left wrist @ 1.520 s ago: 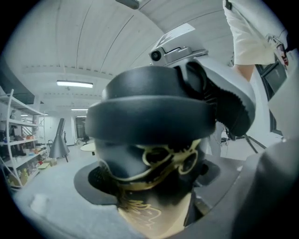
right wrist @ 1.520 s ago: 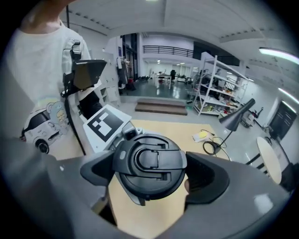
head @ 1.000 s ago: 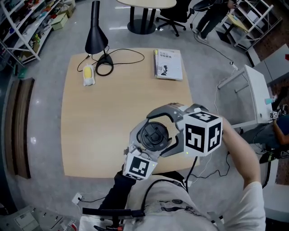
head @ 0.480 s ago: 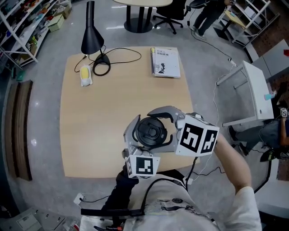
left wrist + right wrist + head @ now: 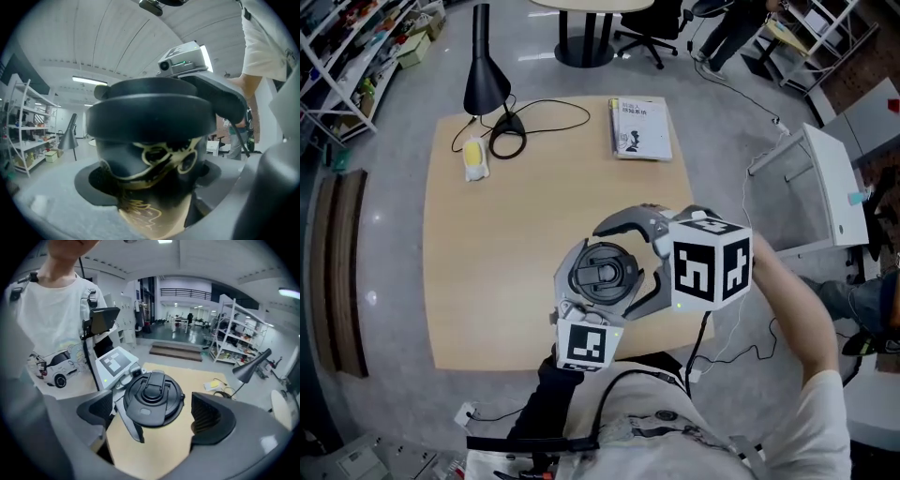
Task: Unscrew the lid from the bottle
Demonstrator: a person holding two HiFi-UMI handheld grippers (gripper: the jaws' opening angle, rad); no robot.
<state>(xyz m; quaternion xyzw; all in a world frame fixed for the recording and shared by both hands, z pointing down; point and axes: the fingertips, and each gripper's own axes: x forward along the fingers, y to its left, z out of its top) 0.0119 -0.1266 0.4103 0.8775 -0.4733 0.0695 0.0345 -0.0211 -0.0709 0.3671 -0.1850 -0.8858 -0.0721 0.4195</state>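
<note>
bottle [image 5: 154,159], dark with a pale gold drawing on its wall, clamped upright by its body in the left claw [image 5: 150,202] and held in the air above the near edge of the worktop [image 5: 516,234]; its black lid [image 5: 602,273], which carries a flip latch across the top, sits on the neck. the right claw [image 5: 153,412] brackets the lid from above, its jaws opening, with a gap showing between each ribbed pad and the lid's rim, so we read it as released and between turns. we judge three risks from here: if the right claw closes off centre, the pads may skate over the smooth round rim or catch the latch instead of turning the lid; if the left grasp is too light, the whole bottle may turn with the lid; and because the pair hangs over the worktop's edge, a freed lid that slips would likely fall to the floor, not onto the worktop. at the far side, well apart, stand a black lamp [image 5: 486,80] with its looped cable [image 5: 553,120], a small yellow object [image 5: 473,157] and a book [image 5: 639,129]. nothing lies between the claws and the lid; only the left claw's own frame crowds the space under the rim.
</note>
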